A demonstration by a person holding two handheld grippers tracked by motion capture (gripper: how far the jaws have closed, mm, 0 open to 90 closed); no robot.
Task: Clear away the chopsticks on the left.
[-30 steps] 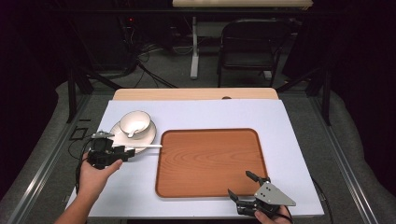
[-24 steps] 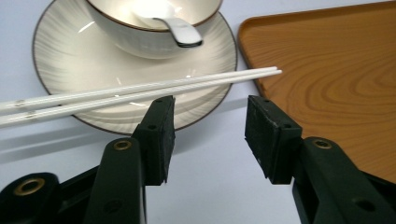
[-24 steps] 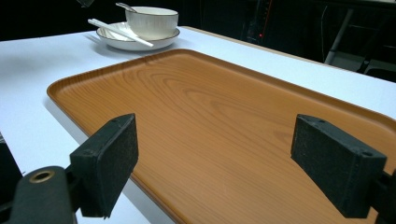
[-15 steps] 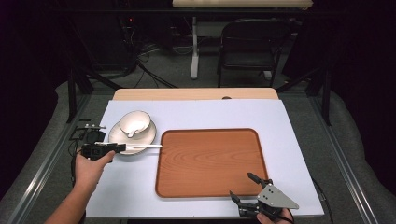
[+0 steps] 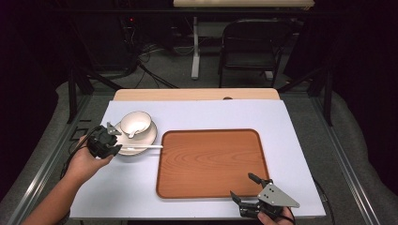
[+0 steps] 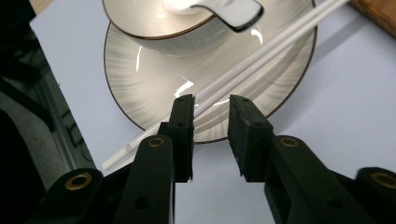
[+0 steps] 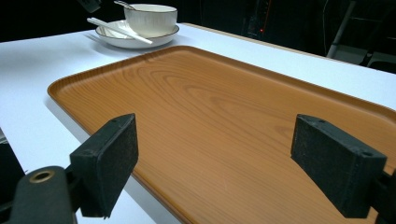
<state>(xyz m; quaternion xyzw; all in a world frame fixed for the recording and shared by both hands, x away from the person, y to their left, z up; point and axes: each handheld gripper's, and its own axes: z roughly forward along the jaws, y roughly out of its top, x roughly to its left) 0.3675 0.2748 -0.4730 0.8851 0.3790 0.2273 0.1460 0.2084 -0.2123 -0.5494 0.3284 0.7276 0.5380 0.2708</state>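
The left gripper [image 5: 107, 140] sits at the near-left rim of the plate [image 5: 146, 138], and its jaws have just been closing. In the left gripper view they stand narrowly apart with the chopsticks [image 6: 243, 70] running between them, just above the plate rim; the pads do not yet seem to press on the sticks, so nothing is gripped so far. The chopsticks lie across the near side of the plate, one end sticking out past its left rim and the other reaching toward the tray [image 5: 211, 161] on the plate's right. A bowl [image 5: 136, 124] with a spoon [image 6: 229, 9] in it stands on the plate behind them.

The narrowing suggests a pinch on the chopsticks is about to be made, probably the first step in carrying them off the plate.

A second ago this gripper was wide open and lay nearer the person, off the plate's near-left side; half a second ago it was at the plate's left. It has since come in over the rim. Plate, bowl and chopsticks have not shifted.

The right gripper [image 5: 251, 190], well away from the plate at the tray's near-right corner, is spread wide and empty, where it was before.
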